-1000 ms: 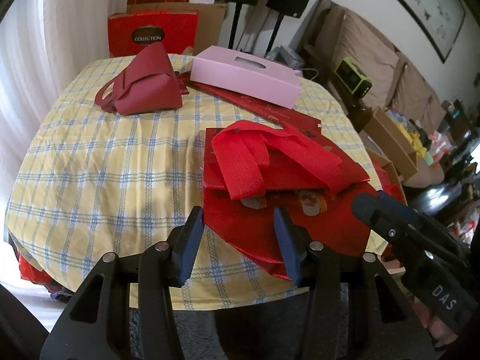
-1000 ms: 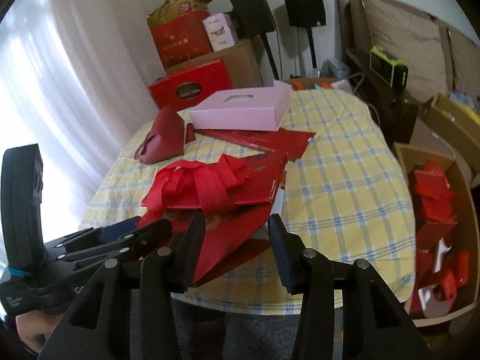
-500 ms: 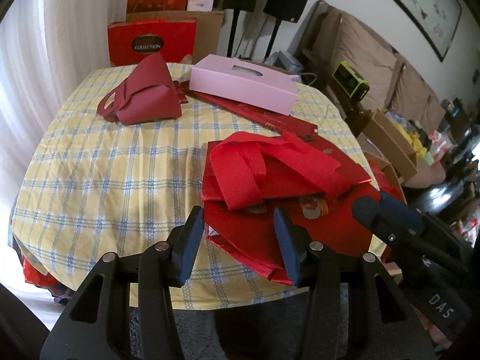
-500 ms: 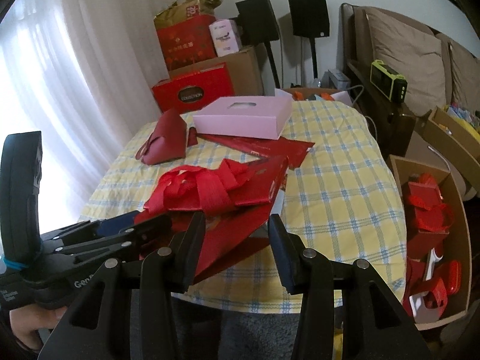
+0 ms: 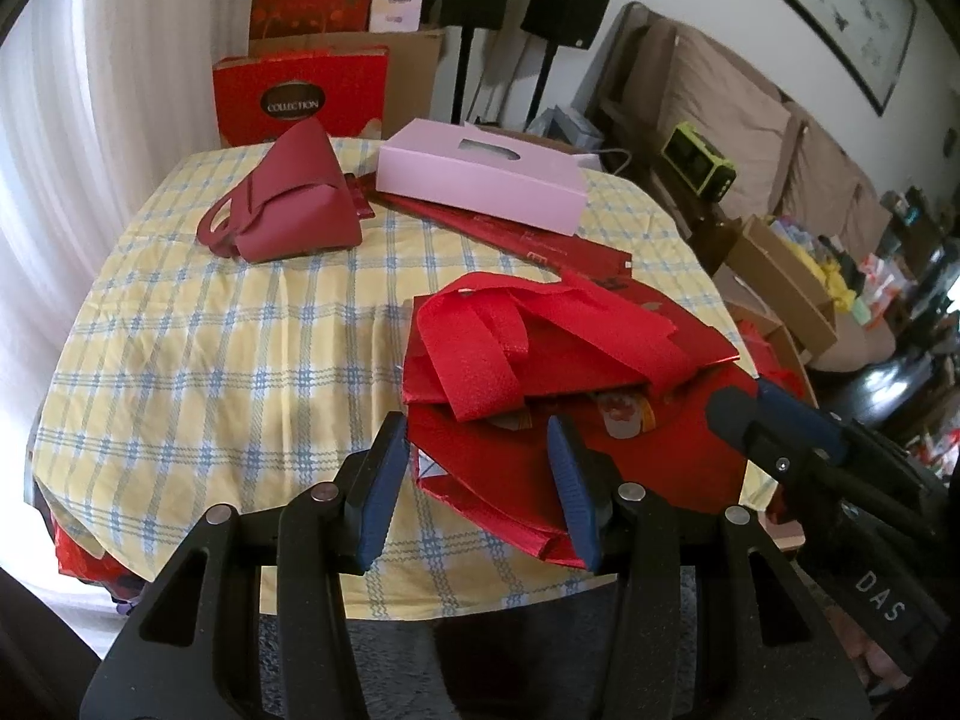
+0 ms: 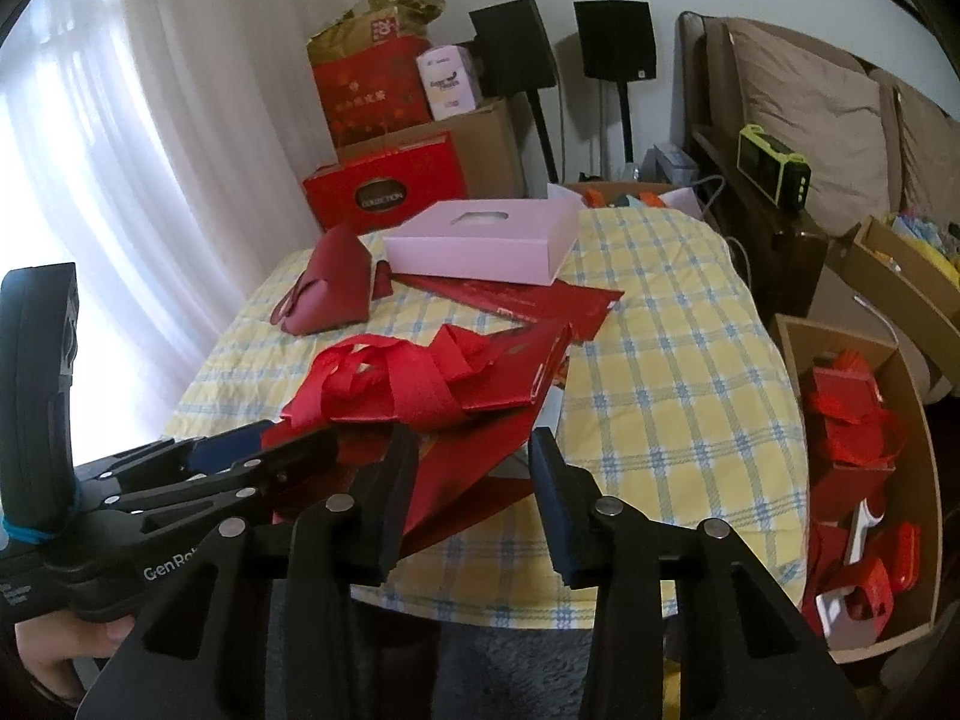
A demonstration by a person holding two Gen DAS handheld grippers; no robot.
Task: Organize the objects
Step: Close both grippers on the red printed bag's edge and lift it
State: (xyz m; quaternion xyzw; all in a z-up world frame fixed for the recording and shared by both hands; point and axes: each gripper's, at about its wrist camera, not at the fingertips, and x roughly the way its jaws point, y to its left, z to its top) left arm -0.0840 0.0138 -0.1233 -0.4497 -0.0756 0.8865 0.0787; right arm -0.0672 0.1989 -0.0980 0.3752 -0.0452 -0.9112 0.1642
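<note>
The flat red bags (image 5: 576,402) are piled at the near right edge of the surface (image 5: 210,360), with wide red handles folded on top. The left gripper (image 5: 480,486) is held half open over the near corner of the pile, and nothing is pinched yet. The right gripper (image 6: 474,498) is being closed around the pile's near edge, but no firm hold is seen. The shiny bags look thin and slippery, so only one edge should be pinched, slowly, so the pile is not dragged off.
</note>
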